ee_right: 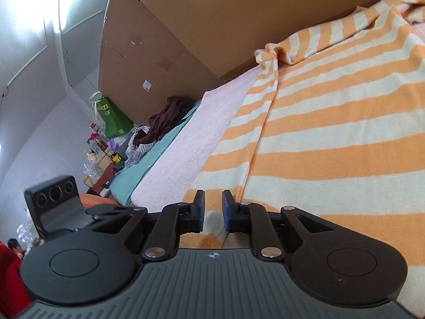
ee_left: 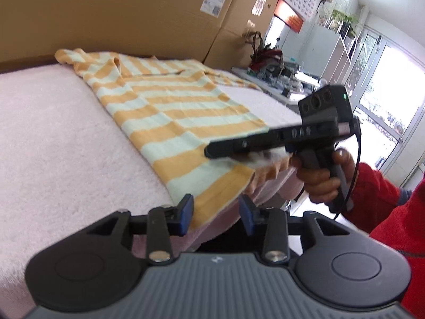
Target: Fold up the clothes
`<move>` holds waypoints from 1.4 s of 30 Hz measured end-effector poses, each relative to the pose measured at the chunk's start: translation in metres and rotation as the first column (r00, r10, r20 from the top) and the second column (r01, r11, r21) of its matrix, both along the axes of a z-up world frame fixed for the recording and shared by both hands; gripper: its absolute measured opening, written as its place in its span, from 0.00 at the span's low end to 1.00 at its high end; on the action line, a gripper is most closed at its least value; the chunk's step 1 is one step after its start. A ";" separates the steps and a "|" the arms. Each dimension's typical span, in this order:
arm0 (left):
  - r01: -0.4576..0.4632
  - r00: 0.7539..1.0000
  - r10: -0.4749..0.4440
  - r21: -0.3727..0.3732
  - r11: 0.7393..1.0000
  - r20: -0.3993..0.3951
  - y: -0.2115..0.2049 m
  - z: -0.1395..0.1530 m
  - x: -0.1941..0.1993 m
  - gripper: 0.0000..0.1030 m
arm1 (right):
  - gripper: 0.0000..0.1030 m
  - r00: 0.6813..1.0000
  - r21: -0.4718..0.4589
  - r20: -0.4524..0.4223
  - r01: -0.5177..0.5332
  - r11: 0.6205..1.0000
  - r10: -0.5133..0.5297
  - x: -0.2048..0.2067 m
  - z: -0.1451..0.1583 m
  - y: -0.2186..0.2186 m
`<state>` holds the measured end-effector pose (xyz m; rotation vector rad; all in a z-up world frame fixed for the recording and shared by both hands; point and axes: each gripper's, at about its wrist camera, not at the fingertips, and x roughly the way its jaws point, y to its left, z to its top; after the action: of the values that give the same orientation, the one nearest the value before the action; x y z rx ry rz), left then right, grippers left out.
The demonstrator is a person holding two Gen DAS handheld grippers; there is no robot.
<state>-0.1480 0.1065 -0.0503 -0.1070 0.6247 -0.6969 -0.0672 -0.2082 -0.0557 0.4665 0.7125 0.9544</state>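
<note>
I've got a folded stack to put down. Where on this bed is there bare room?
The widest bare patch is the pink blanket left of the striped shirt. A narrower pink strip runs between the shirt and the teal sheet. It is crowded beyond that, where dark clothes are heaped.

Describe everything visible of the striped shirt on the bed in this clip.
The striped shirt is a soft knit with orange and pale cream bands. It lies spread mostly flat on the pink fleecy cover, sleeve folded near the cardboard boxes, hem hanging over the near edge. The right claw is at its hem, slightly open.
</note>
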 end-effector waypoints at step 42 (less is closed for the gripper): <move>0.005 0.998 -0.016 0.153 0.988 0.068 -0.002 -0.014 0.235 0.67 | 0.25 0.978 -0.118 0.167 0.143 0.983 -0.122 0.012 0.024 -0.014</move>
<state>0.0870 0.1044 -0.0644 0.0619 0.6106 -0.6581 -0.0555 -0.2226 -0.0321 0.3155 0.5867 0.8045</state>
